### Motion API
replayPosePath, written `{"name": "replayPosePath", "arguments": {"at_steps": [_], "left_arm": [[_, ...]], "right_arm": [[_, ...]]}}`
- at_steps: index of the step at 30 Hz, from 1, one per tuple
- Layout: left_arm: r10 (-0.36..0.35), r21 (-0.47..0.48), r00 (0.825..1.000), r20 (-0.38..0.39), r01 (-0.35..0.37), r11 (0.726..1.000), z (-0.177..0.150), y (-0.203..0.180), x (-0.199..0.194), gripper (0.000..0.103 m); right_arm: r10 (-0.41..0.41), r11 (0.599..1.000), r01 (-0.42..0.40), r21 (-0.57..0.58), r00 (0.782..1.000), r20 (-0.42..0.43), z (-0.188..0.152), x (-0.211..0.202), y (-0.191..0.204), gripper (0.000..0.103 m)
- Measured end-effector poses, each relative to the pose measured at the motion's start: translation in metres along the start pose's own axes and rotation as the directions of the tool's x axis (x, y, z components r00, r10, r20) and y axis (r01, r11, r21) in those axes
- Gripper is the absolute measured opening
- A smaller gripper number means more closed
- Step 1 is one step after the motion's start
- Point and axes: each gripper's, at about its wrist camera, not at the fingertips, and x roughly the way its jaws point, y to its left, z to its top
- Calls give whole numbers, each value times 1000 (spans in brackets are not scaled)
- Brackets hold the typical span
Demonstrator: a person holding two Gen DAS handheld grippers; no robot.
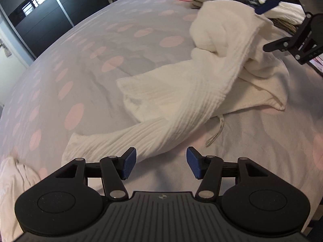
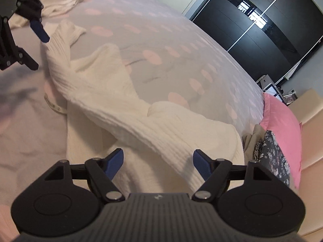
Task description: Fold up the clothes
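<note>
White garment [image 1: 193,100] crinkled ribbed cloth; bedspread [image 1: 90,64] smooth matt cloth; wardrobe [image 2: 262,20] glossy black.

Soft, even daylight fills both views, a little dim and washed out, with a pinkish cast on the bedspread [image 1: 80,64]. The glossy dark wardrobe doors [image 2: 262,26] mirror a bright window. A faint blurred shadow lies on the bed at the right wrist view's left edge. Strong fisheye bending curves the edges; far corners look soft.
</note>
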Motion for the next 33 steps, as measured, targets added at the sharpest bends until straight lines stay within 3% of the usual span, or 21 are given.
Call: {"name": "replayPosePath", "arguments": {"at_steps": [5,6,8,10,11,12,17,19,21,25,27,30,33], "left_arm": [[0,64,1000,17,-1,998,15,-20,21,54],[10,79,1000,14,-11,997,18,-24,27,54],[48,101,999,10,-49,994,22,-30,37,51],[67,75,998,9,-67,995,25,-28,42,29],[58,34,998,12,-59,998,27,-23,41,14],[50,-13,998,23,-50,999,30,-16,37,11],[105,-205,982,156,-72,976,44,19,-4,5],[138,-254,975,175,-91,963,48,29,-17,5],[172,-281,971,167,-120,952,50,36,-21,6],[190,-272,975,111,-154,950,46,36,-18,18],[192,-248,977,94,-164,955,42,29,-21,30],[184,-226,977,109,-156,962,33,19,-34,41],[139,-243,984,110,-109,964,26,11,-43,42]], "right_arm": [[-55,998,55,38,998,-6,1,6,-12,76],[-70,996,71,45,997,-15,2,8,-15,73],[-94,993,97,65,994,-48,1,14,-22,56],[-111,988,120,100,990,-86,0,18,-31,28],[-119,984,131,121,988,-100,-1,19,-35,21],[-127,979,143,143,985,-115,-2,19,-40,18],[-184,953,198,229,979,-81,1,6,-52,19],[-166,954,175,244,984,-58,4,-1,-51,33],[-139,957,140,256,990,-23,9,-9,-48,35],[-22,979,4,206,996,87,14,-31,-29,40],[58,987,-73,143,992,108,12,-39,-13,40],[163,986,-166,19,982,96,3,-45,16,40],[231,972,-228,-60,972,38,-8,-42,40,40]]}}
